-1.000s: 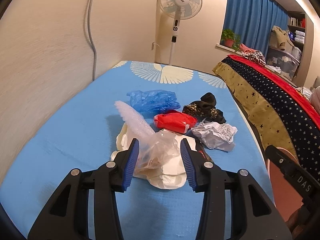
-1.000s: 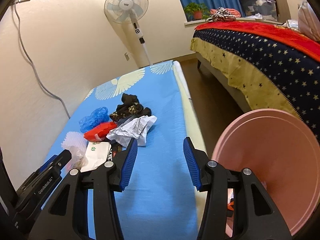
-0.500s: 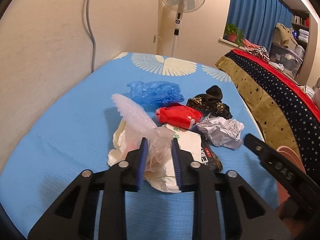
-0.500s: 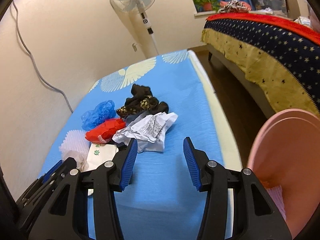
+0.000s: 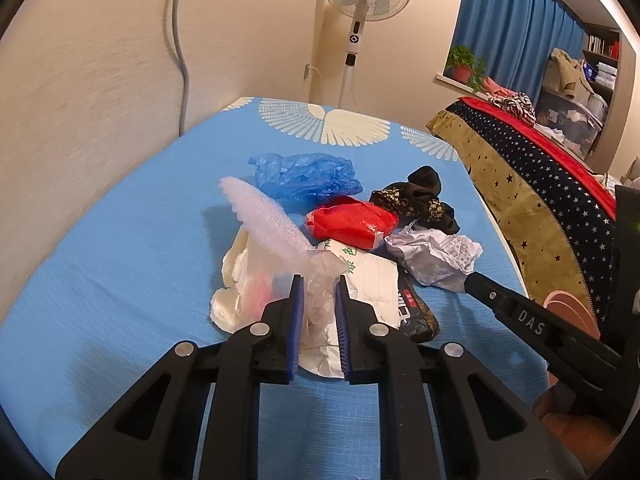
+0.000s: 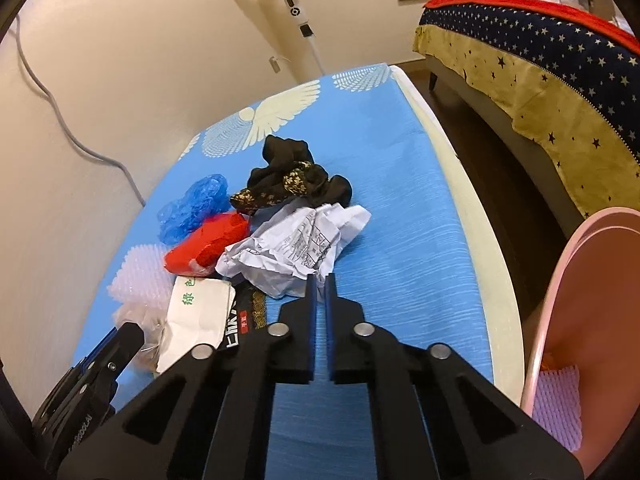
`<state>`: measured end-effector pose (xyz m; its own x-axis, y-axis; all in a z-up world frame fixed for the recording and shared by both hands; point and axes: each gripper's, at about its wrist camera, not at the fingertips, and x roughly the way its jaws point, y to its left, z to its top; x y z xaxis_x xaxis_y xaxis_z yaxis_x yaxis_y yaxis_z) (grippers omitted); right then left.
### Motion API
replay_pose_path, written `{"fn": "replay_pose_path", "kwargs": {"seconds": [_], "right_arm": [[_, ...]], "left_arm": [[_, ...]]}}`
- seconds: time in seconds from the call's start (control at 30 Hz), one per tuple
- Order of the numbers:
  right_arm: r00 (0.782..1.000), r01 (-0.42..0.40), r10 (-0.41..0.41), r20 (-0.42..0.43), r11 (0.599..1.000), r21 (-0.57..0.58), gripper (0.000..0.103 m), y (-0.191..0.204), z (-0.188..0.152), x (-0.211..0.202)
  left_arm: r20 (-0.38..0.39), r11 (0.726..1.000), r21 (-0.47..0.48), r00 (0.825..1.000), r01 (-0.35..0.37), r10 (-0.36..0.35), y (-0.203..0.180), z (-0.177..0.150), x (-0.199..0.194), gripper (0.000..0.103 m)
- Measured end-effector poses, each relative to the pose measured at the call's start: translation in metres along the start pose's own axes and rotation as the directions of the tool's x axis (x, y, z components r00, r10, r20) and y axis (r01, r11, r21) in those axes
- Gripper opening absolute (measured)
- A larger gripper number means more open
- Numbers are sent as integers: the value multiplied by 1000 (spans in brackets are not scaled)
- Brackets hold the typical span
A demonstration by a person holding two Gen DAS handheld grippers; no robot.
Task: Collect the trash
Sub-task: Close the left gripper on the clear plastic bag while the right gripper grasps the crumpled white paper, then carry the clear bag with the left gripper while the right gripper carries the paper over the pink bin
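On the blue tabletop (image 5: 120, 280), the left tongs (image 5: 318, 286) are closing on a clear plastic bag (image 5: 320, 280). The right tongs (image 6: 320, 286) are pinched together at the crumpled paper's (image 6: 292, 248) near edge.

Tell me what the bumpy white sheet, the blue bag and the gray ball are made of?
Bumpy sheet: looks like bubble wrap, clear plastic with rows of small bubbles. Blue bag: thin see-through plastic film, shiny and wrinkled. Gray ball: crumpled paper, dull, with sharp creases and print on it.
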<state>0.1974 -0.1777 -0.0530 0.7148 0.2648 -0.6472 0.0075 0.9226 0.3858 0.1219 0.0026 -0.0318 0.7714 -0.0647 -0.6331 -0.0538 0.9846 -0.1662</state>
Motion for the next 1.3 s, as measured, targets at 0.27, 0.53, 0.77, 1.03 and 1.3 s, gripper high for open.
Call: {"fn": "replay_pose_path", "kwargs": {"seconds": [0.27,0.53,0.77,1.03,1.3], "right_arm": [[999,21,-20,36,999,-47,1,7,-7,-25],[995,53,-46,91,996,-75,1,7,-11,-63],[992,77,-66,110,992,-97,1,8,-19,-88],[986,103,-89,138,989,-102,1,5,-25,-117],[979,132,-115,166,987,-93,1,1,-32,-146]], "left_arm": [[26,1000,0,999,20,-20,-2,3,-15,13],[53,999,5,997,49,-49,-5,4,-37,12],[56,997,24,996,72,-73,-10,-2,-51,12],[67,995,37,993,92,-94,-16,-6,-65,12],[74,991,52,989,126,-129,-23,-11,-80,12]]}}
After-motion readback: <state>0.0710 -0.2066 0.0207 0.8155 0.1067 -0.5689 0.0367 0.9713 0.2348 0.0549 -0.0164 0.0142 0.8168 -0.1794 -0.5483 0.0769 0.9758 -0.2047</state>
